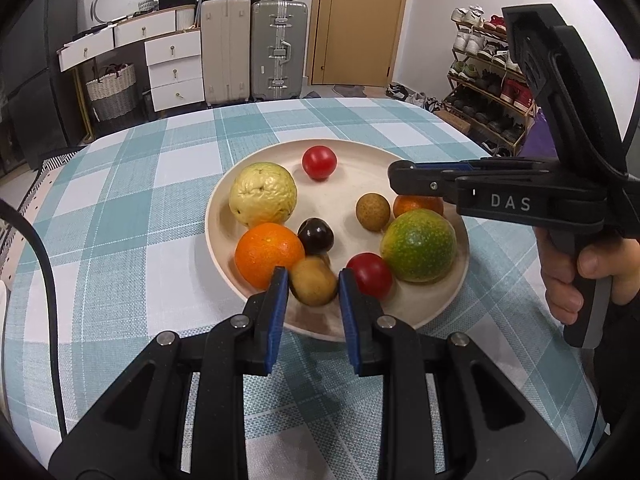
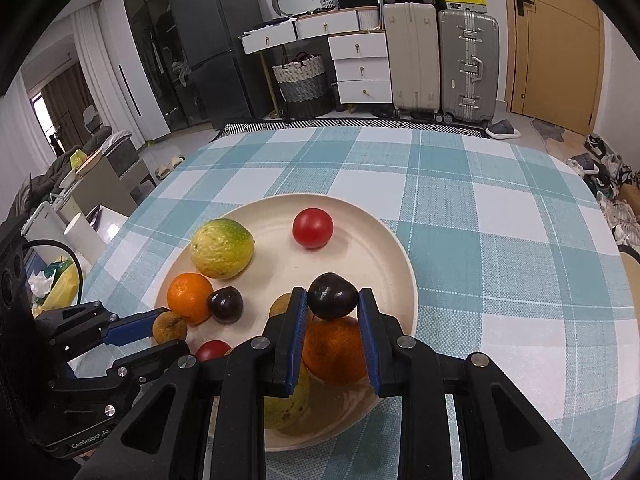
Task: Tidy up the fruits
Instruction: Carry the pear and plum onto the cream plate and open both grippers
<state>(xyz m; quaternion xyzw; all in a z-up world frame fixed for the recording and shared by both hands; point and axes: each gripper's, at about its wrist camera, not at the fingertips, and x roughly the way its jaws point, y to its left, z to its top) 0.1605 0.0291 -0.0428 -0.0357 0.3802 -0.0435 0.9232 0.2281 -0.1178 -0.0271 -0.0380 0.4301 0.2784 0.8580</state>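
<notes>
One plate point(image 1: 340, 200) on a checked cloth point(image 1: 140, 200) carries ten fruits: two oranges, two red tomatoes, two dark plums, one guava, one green-orange fruit, one tan ball and one brown fruit. The right gripper point(image 2: 332, 304) is narrowed around a plum point(image 2: 333, 294) – glossy, near-black, round – with a blue pad against each side at the fingertips, held above the plate. Directly under those fingers lies an orange point(image 2: 335, 346), and the green-orange fruit point(image 1: 419, 245), mottled and dull, lies beneath and left of them. The second plum point(image 1: 315, 235) rests just ahead of the left gripper point(image 1: 314, 278), touching the other orange point(image 1: 269, 255), which is bright and pebbled and sits just ahead-left of the left finger. The left gripper is partly open with the brown fruit point(image 1: 313, 286) between its fingertips at the plate's near rim; the fruit is blurred, and whether the pads actually press it cannot be told. A tomato point(image 1: 370, 275) sits beside the left gripper's right finger – smooth and shiny. The guava point(image 1: 263, 194), pale yellow and wrinkled, lies farther ahead-left, the second tomato point(image 1: 319, 162) farthest ahead, and the tan ball point(image 1: 373, 212) ahead-right, below the right gripper's tips.
</notes>
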